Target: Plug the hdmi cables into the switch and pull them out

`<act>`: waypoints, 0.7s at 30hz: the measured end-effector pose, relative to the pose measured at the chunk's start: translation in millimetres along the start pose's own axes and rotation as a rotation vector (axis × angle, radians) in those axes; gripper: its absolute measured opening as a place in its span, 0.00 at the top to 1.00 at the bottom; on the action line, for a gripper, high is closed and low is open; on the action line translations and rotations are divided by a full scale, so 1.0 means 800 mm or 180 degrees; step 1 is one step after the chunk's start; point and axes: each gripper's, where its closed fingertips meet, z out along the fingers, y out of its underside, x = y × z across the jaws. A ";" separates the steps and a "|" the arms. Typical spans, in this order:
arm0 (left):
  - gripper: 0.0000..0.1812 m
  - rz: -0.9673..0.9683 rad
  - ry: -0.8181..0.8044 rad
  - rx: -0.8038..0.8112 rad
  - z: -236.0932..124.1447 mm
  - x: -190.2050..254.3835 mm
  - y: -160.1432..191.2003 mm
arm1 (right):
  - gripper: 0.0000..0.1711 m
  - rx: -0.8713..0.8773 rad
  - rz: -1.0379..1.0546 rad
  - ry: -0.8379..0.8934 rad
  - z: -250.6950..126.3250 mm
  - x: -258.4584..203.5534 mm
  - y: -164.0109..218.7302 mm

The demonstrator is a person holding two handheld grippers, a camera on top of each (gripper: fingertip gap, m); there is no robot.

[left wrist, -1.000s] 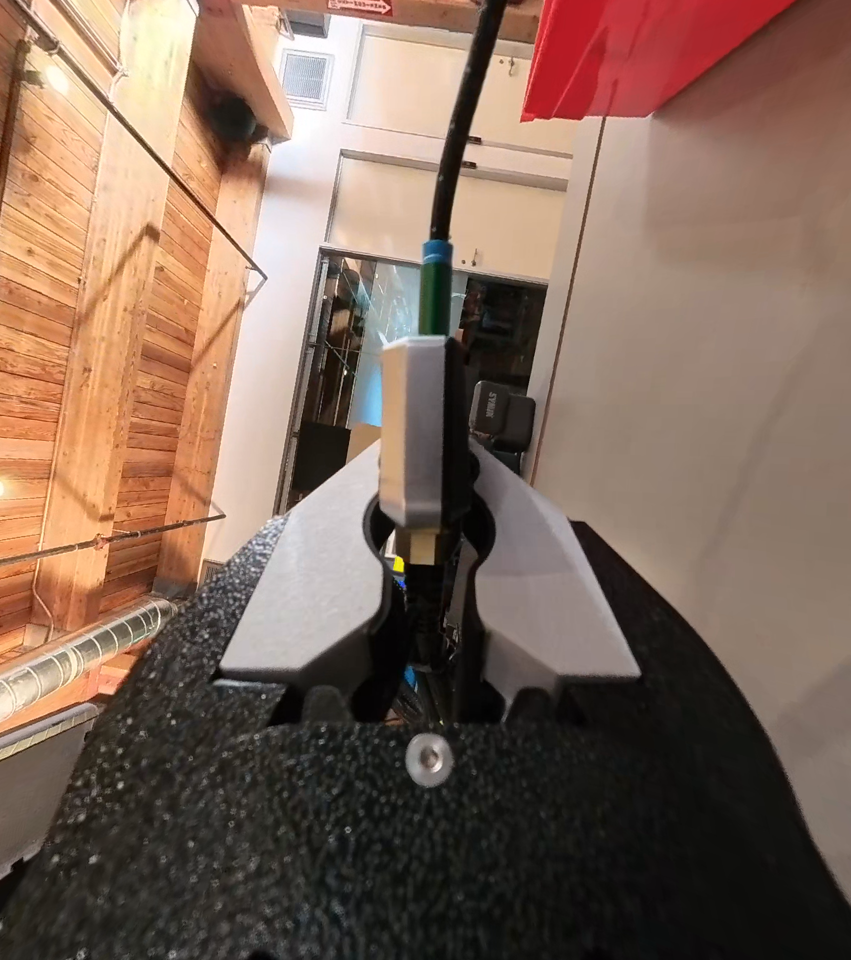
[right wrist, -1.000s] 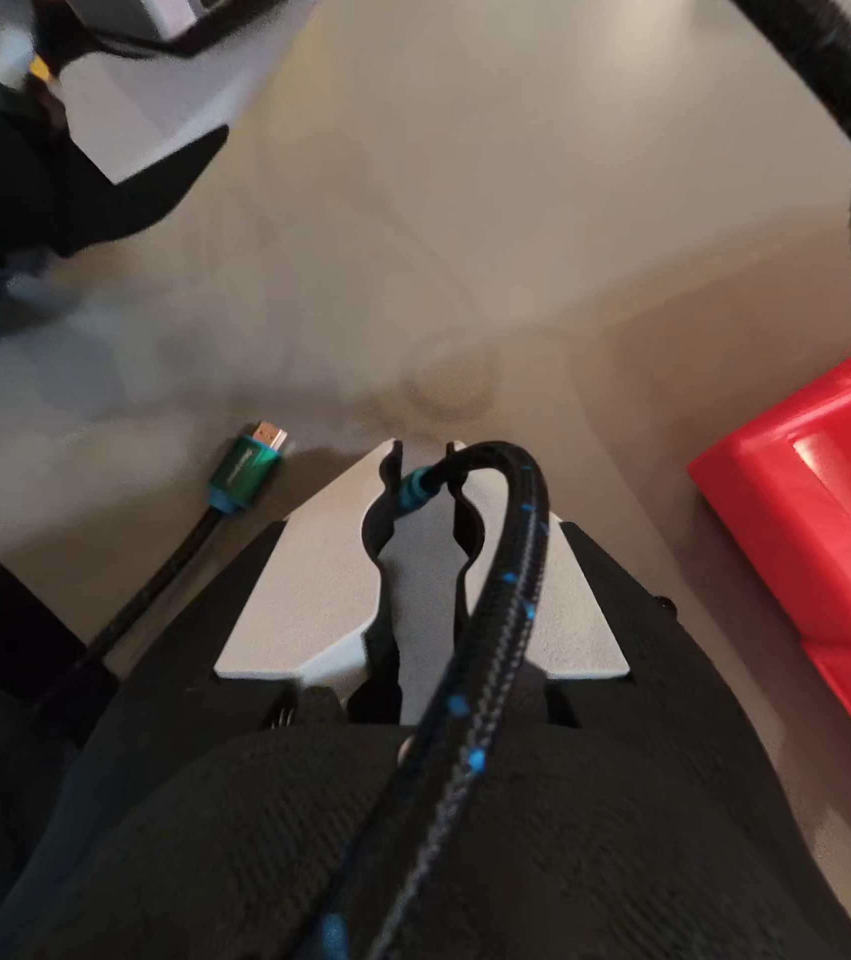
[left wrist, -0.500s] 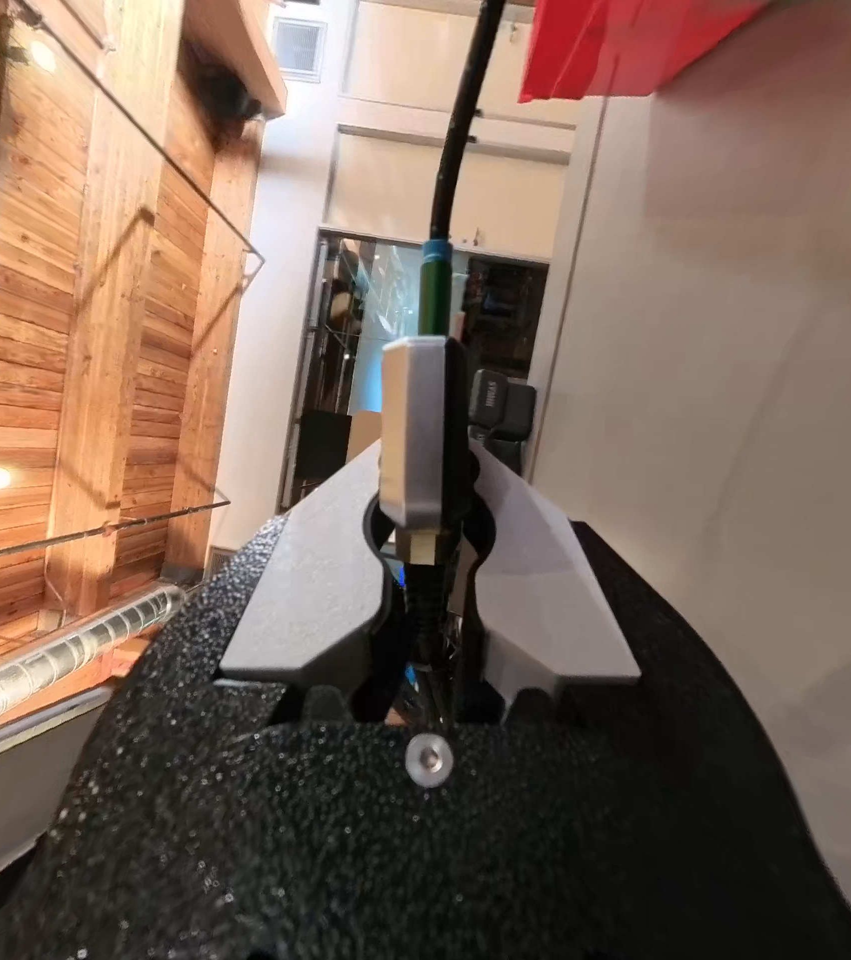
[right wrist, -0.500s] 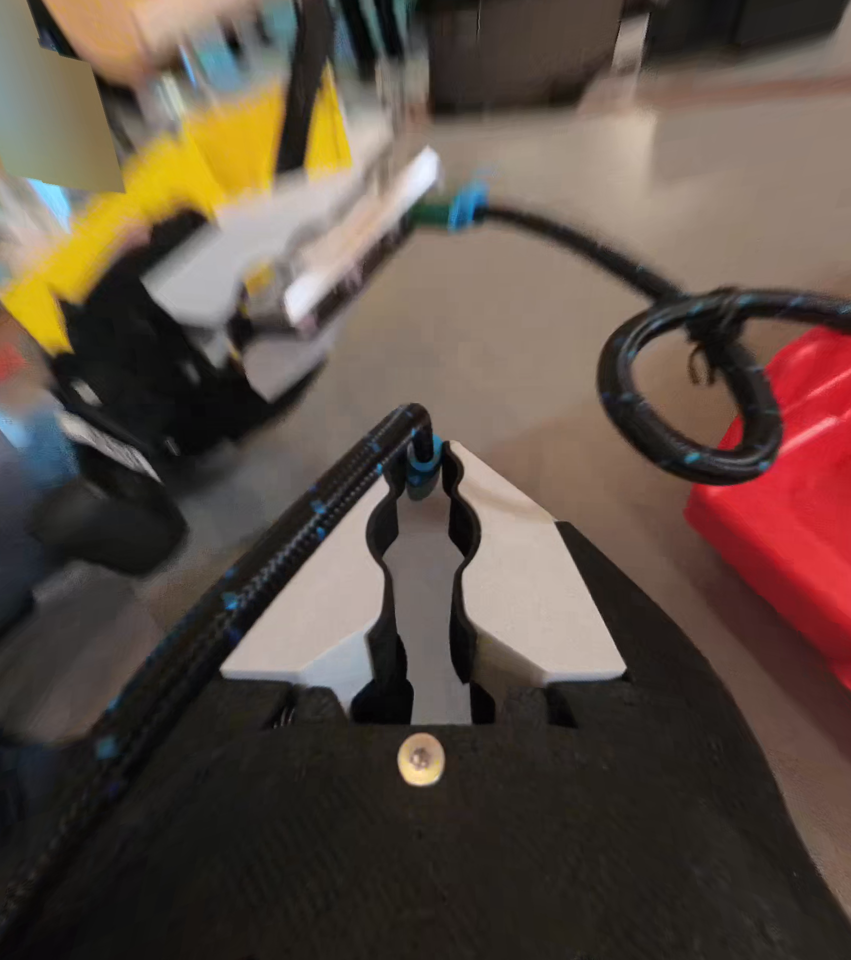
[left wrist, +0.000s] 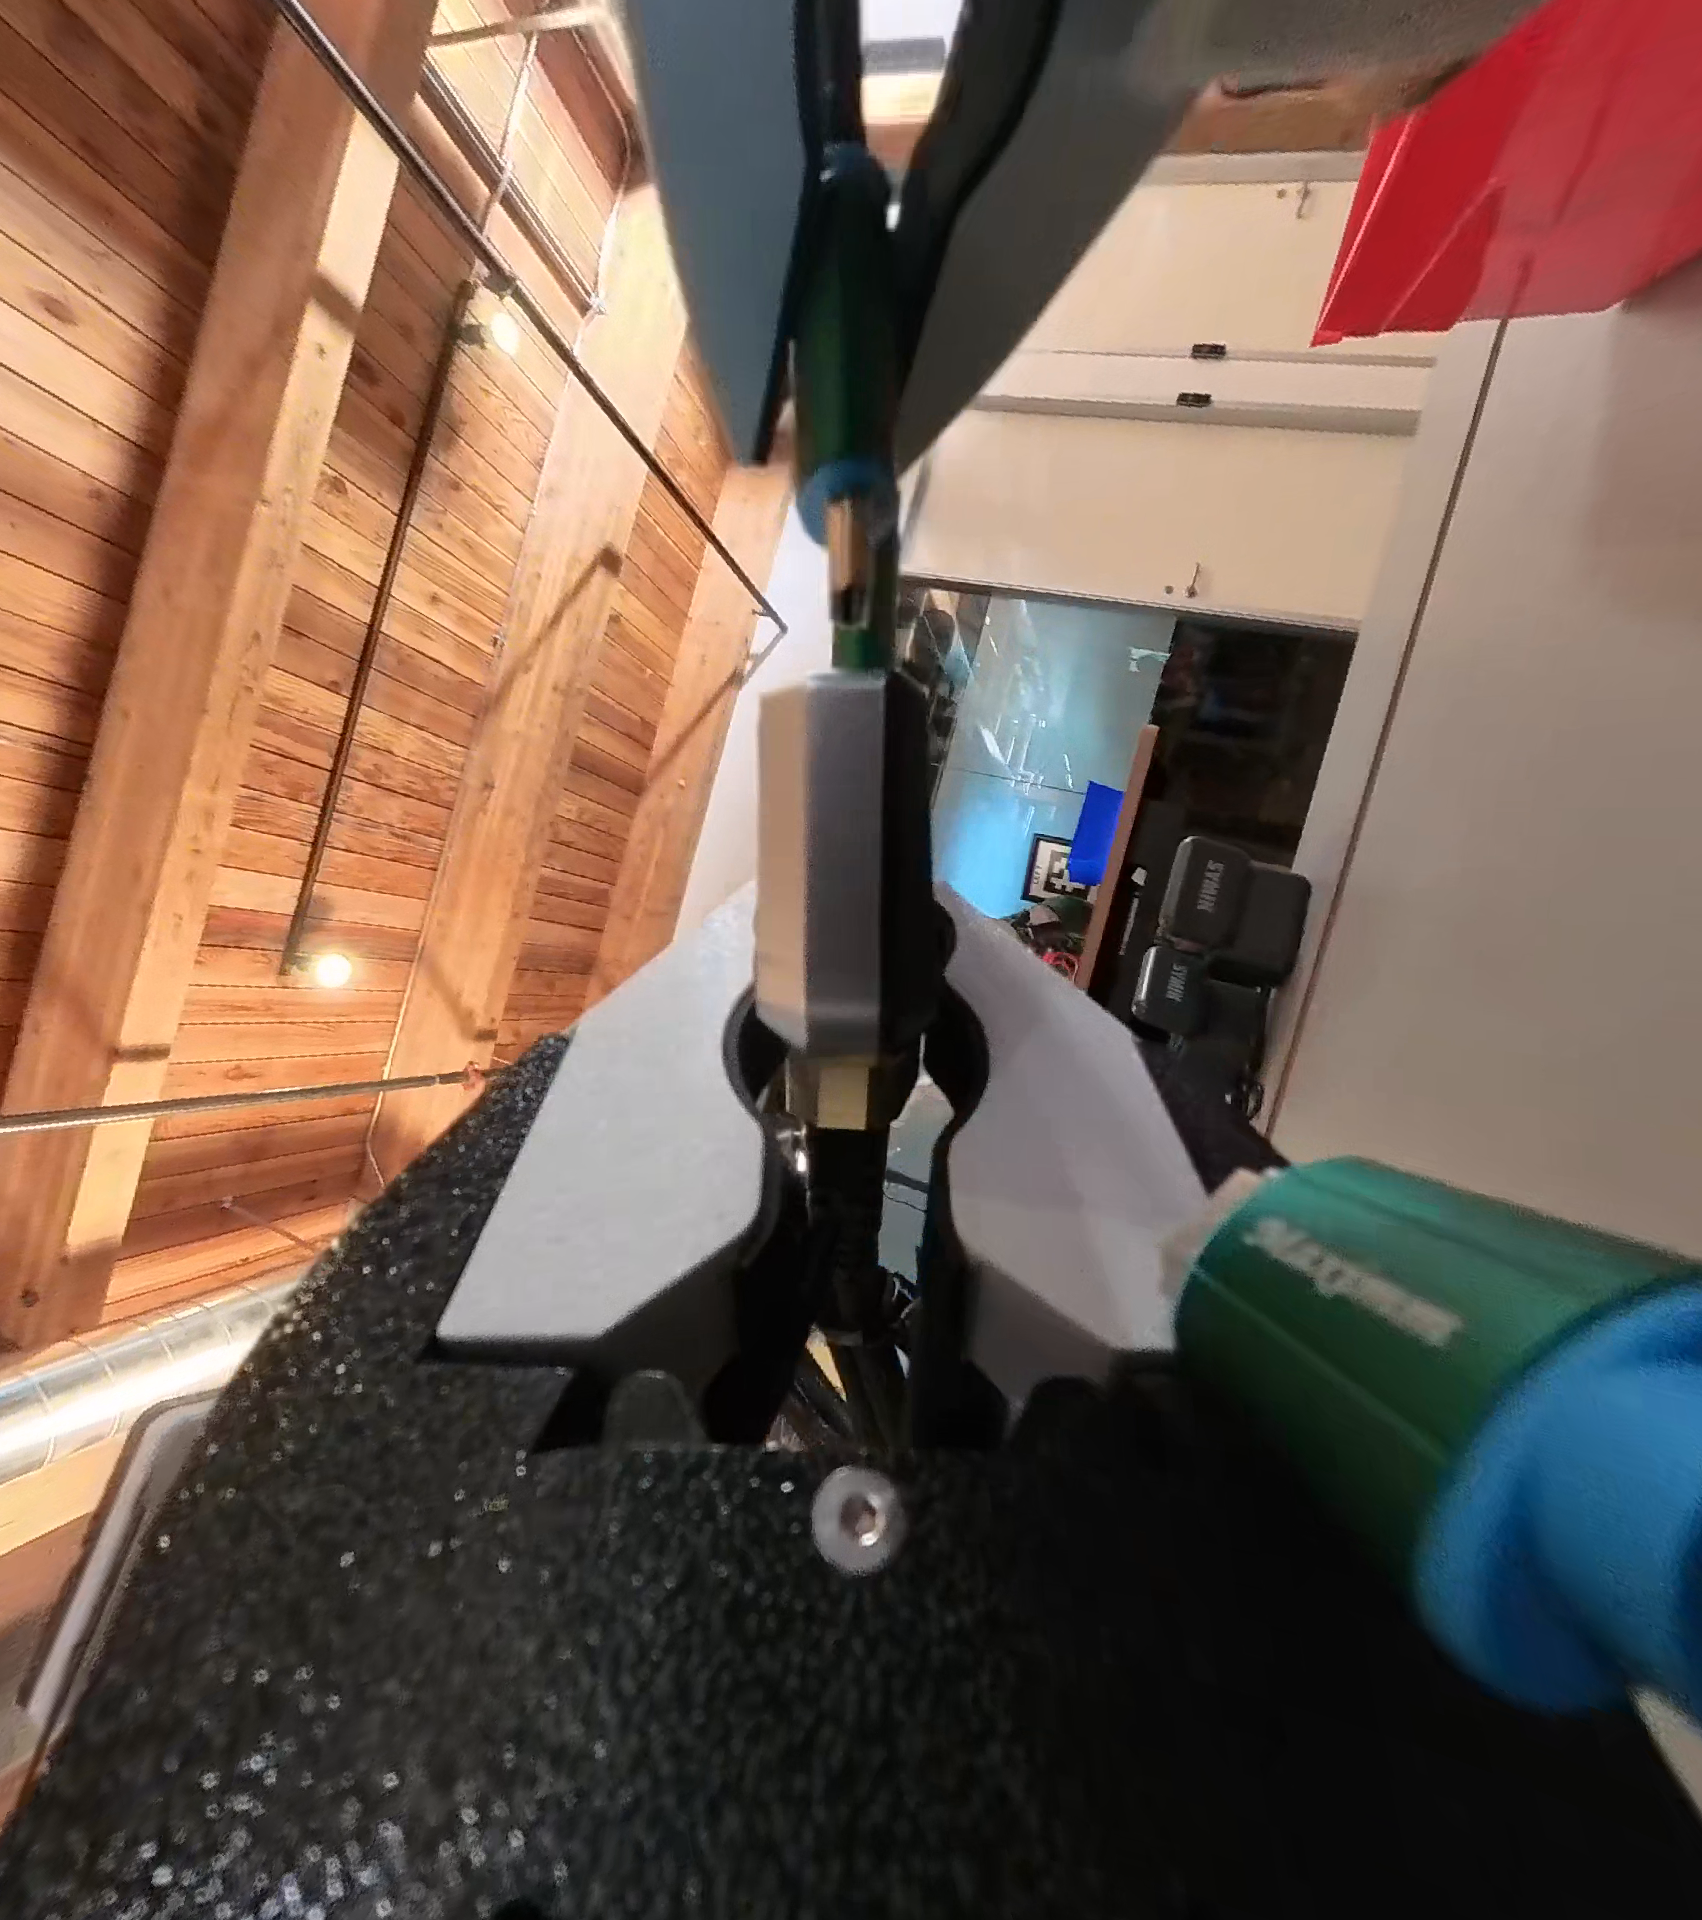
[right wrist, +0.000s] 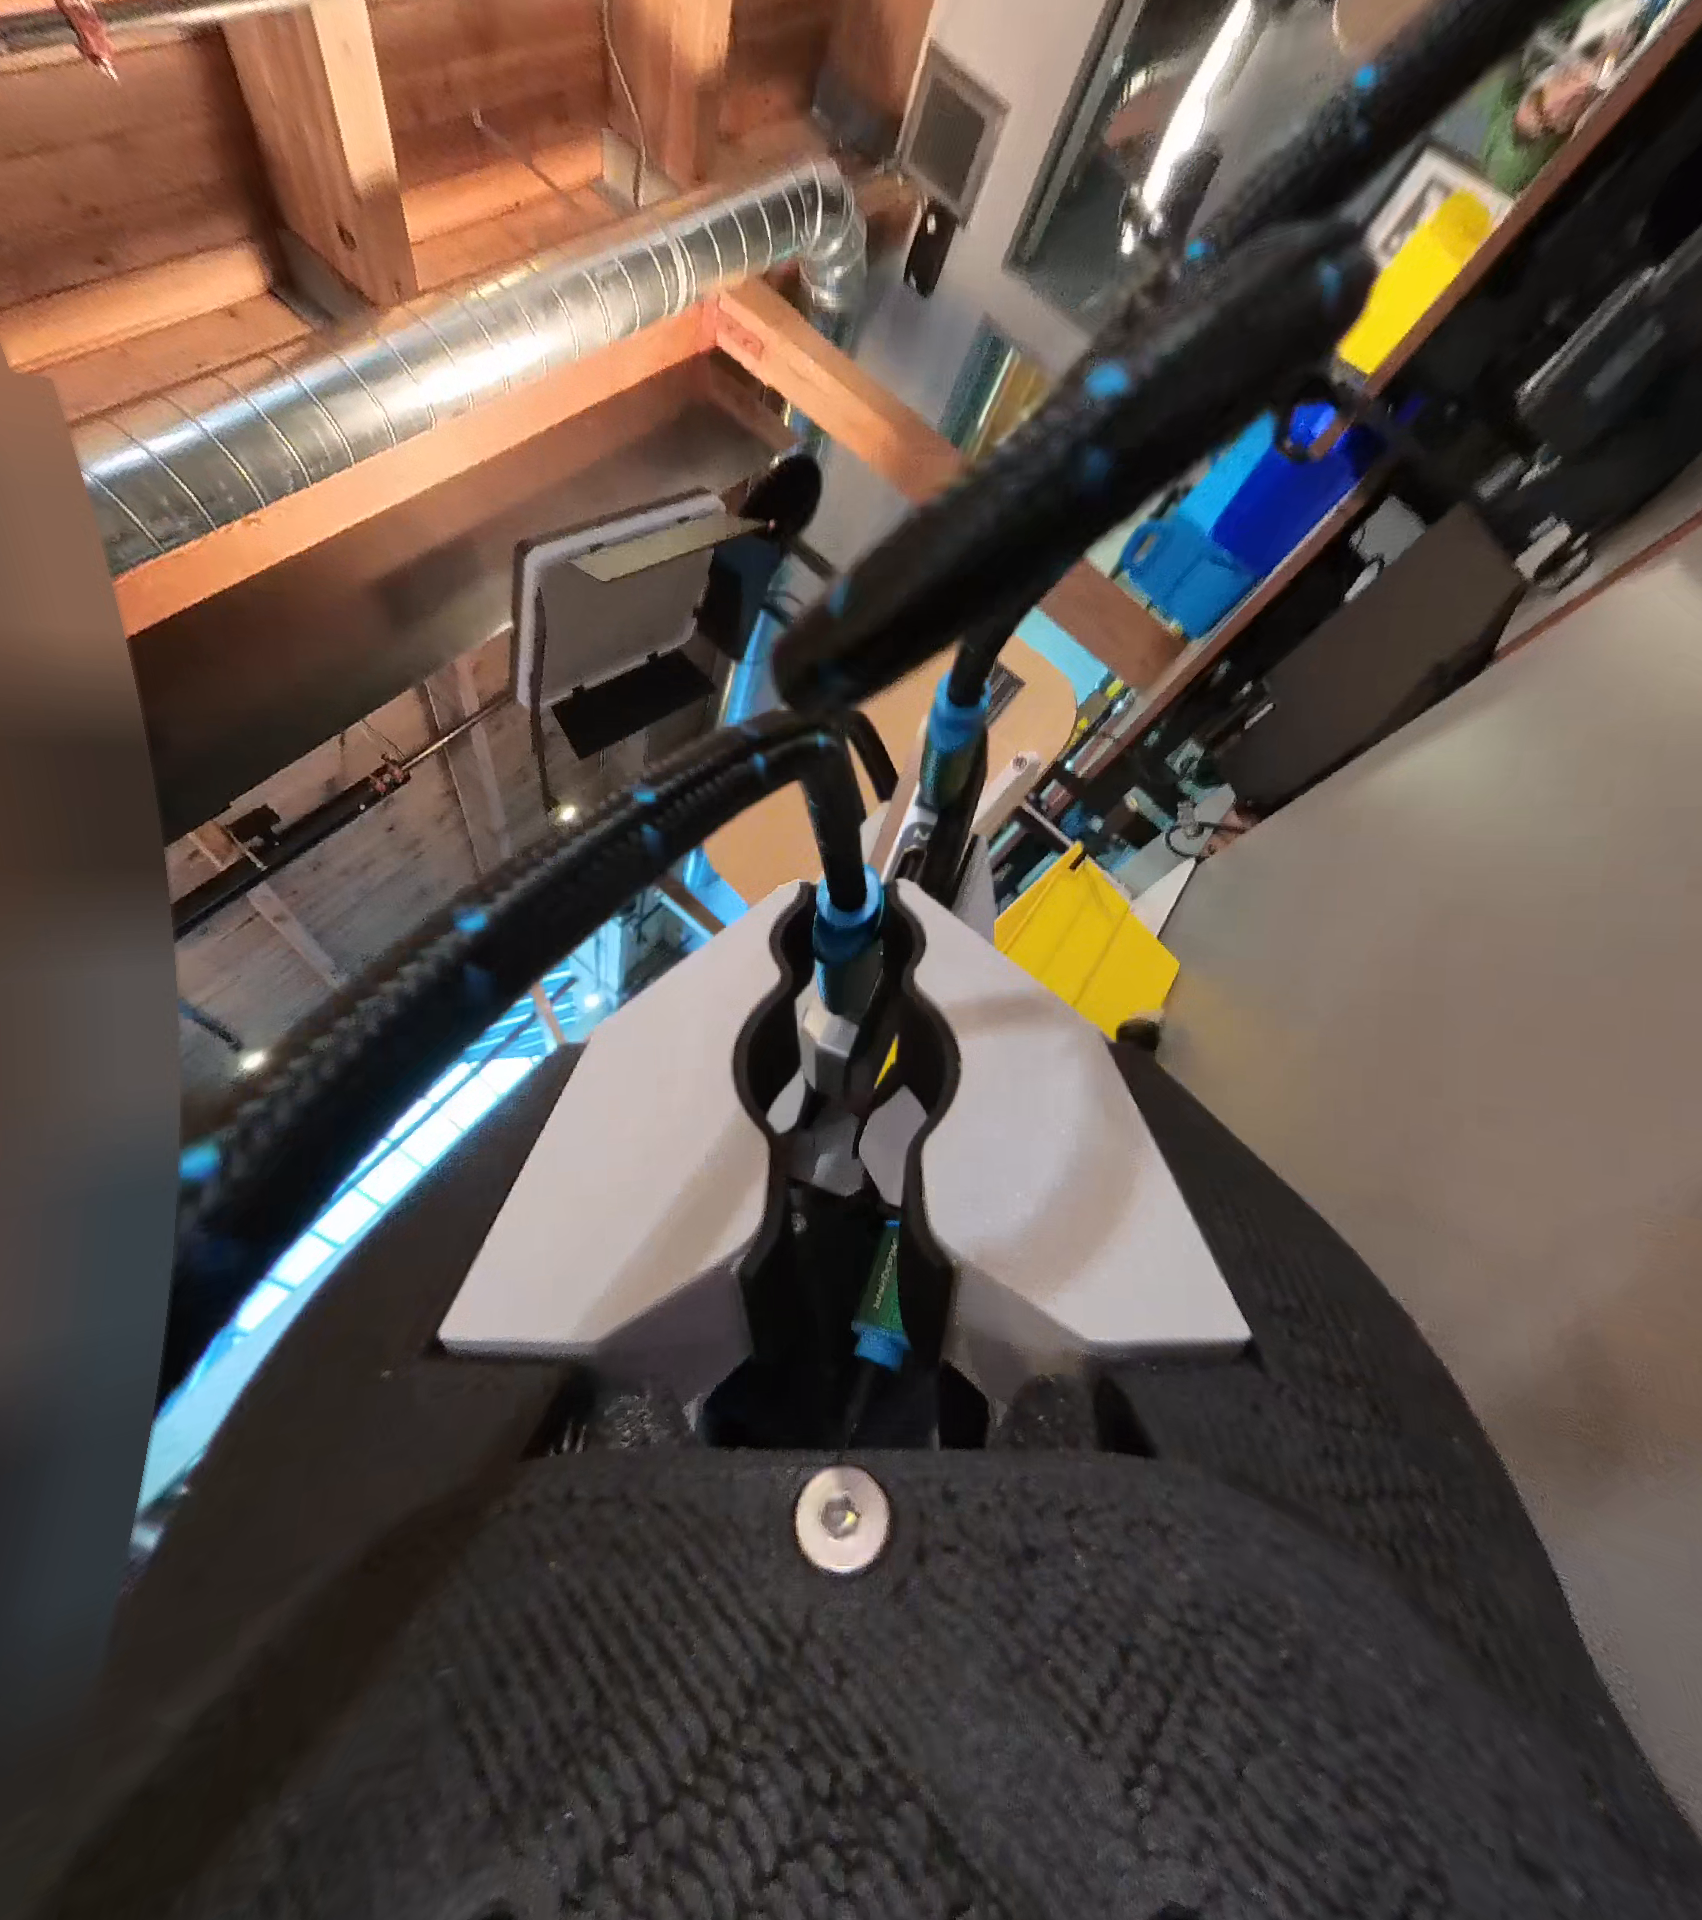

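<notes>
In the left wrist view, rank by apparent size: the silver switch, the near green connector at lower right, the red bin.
1. Green connector, inflated by nearness to the camera
2. Red bin, partly cropped
3. Silver switch

Switch (left wrist: 831,868) clamped between left gripper (left wrist: 852,1023) fingers, right gripper (left wrist: 852,208) at twelve o'clock holding a plug (left wrist: 842,416) just above it, another plug (left wrist: 1366,1320) at four o'clock.

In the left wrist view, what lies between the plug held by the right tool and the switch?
An already inserted green plug sits there, just off the held plug's metal tip, going into the switch; otherwise only background shows.
</notes>
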 end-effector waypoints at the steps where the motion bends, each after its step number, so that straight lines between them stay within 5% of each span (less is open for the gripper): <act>1: 0.90 0.0005 -0.0003 0.0017 0.000 0.000 -0.002 | 0.94 0.0046 -0.0044 -0.0004 0.000 -0.002 -0.001; 21: 0.90 -0.0145 0.0070 -0.0057 0.001 0.005 -0.004 | 0.94 0.0776 0.0033 0.0162 0.001 0.005 0.001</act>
